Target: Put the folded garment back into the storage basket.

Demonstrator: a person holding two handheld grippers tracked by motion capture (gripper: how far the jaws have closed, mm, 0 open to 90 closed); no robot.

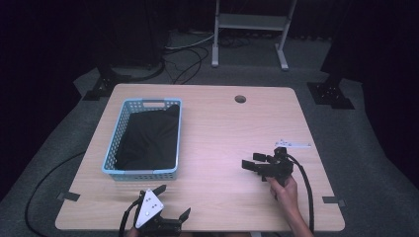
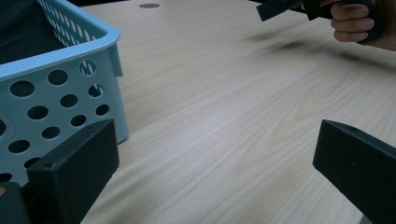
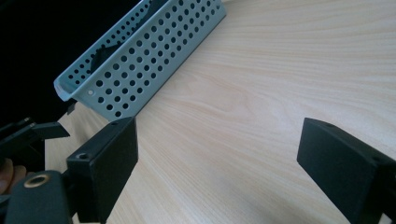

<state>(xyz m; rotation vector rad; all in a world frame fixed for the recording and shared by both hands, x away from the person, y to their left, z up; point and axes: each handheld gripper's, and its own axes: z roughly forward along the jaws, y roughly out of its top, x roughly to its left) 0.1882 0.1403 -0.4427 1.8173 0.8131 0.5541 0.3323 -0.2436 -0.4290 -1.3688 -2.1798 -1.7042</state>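
Basket [image 1: 143, 174] of pale blue perforated plastic sits on the wooden table [image 1: 222, 133], with dark black cloth [image 1: 148, 140] filling its inside. Your left gripper [image 1: 174, 202] hovers just beside the basket's near short wall, jaws spread wide and holding nothing. Your right gripper [image 1: 253, 161] is well apart from the basket, out over bare wood beyond its long side, jaws also wide and empty; your right hand [image 1: 284, 190] grips its handle. In the left gripper view, the basket's corner [image 2: 100, 60] stands close ahead of one jaw.
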